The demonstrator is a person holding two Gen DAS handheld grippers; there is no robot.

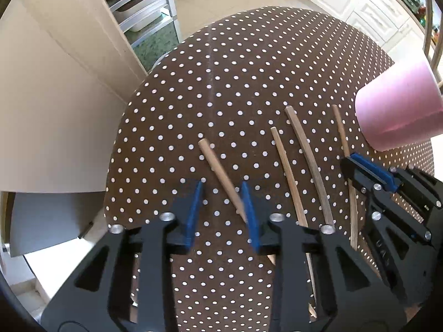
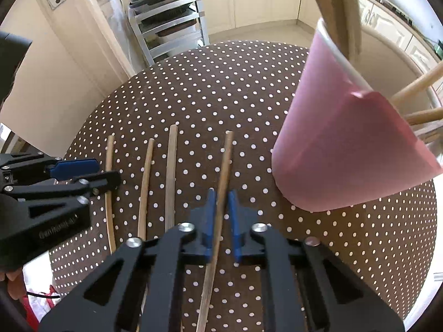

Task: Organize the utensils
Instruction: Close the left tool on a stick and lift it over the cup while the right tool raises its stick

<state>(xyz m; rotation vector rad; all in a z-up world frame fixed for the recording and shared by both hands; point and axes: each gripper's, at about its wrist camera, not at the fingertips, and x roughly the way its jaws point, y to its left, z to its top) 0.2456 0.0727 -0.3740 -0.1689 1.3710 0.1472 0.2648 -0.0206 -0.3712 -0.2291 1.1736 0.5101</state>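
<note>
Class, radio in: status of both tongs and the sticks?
Right tongs straddling one stick, not clamped. Left tongs open over another stick. Pink cup beside, nothing blocking.

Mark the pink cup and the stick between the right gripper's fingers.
pink cup [image 2: 346,149], right wrist view, on its side wall.
stick [image 2: 225,166], right wrist view, on the shaft ahead of the fingertips.

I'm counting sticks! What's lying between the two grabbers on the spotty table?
Two sticks lie between the left gripper and right gripper, plainest in the right wrist view.
</note>
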